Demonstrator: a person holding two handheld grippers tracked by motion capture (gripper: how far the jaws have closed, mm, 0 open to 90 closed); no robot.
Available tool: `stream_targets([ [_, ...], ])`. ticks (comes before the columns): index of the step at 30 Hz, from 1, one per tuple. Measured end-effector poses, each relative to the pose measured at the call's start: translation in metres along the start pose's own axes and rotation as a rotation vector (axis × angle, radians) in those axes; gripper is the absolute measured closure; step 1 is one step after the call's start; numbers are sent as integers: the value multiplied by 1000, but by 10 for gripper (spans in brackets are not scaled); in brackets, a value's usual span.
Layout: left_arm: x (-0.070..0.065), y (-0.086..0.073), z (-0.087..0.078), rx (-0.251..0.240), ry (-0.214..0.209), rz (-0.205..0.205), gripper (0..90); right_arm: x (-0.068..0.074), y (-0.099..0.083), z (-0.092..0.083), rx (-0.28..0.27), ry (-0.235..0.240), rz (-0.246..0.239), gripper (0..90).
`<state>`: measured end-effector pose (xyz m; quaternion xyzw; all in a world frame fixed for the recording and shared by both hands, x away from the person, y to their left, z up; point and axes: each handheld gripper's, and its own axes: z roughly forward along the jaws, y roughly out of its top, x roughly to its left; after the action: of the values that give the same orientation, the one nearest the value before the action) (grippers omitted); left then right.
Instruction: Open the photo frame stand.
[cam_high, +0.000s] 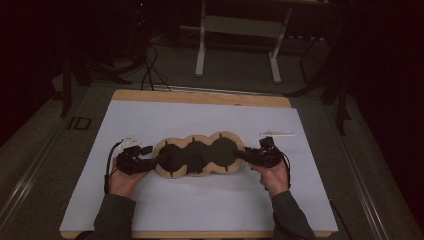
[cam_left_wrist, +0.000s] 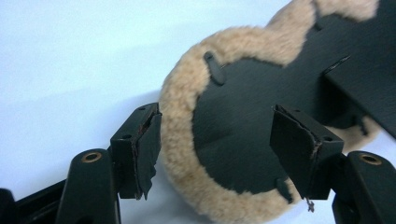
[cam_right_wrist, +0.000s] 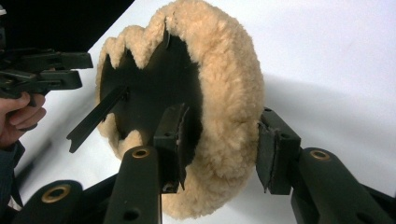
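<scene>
1. Two grippers flank the fleece-edged pad (cam_high: 196, 154) lying mid-worktop (cam_high: 150, 120).
2. Left gripper (cam_left_wrist: 215, 140): jaws apart, straddling its left lobe; closing comes next, I'd say.
3. Right gripper (cam_right_wrist: 219, 144): jaws apart around the right rim, not yet pinching.

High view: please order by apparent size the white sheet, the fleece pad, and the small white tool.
1. white sheet, the largest.
2. fleece pad, mid-sized, lying on the sheet.
3. small white tool, the smallest; it is farther from the camera, but the gap is plain.

tan fleece pad (cam_high: 198, 155), black centre, white table (cam_high: 150, 120)
</scene>
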<state>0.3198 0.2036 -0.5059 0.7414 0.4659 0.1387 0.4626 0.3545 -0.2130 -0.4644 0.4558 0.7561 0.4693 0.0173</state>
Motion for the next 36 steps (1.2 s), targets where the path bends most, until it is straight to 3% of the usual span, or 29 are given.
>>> stream_targets([
  [9, 6, -2, 3, 1, 15, -12, 348, 1, -1, -1, 6, -6, -33, 576],
  [13, 10, -4, 6, 10, -4, -26, 348, 0, -2, -1, 13, -2, -57, 578],
  [14, 12, -4, 7, 13, -35, -38, 349, 0, -2, -1, 13, 0, -60, 578],
  [16, 12, -5, 7, 16, -42, -42, 358, 0, -2, -1, 12, 1, -62, 579],
  [21, 12, -6, 12, 47, -83, -35, 369, 0, -3, -2, 12, 0, -83, 580],
  [24, 12, -7, 14, 63, -84, -31, 365, -1, -4, -2, 13, 3, -89, 581],
  [29, 15, -9, 18, 99, -108, -62, 369, -2, -5, -2, 13, 5, -94, 582],
  [36, 15, -10, 21, 116, -136, -68, 359, -2, -6, -2, 18, 4, -109, 581],
])
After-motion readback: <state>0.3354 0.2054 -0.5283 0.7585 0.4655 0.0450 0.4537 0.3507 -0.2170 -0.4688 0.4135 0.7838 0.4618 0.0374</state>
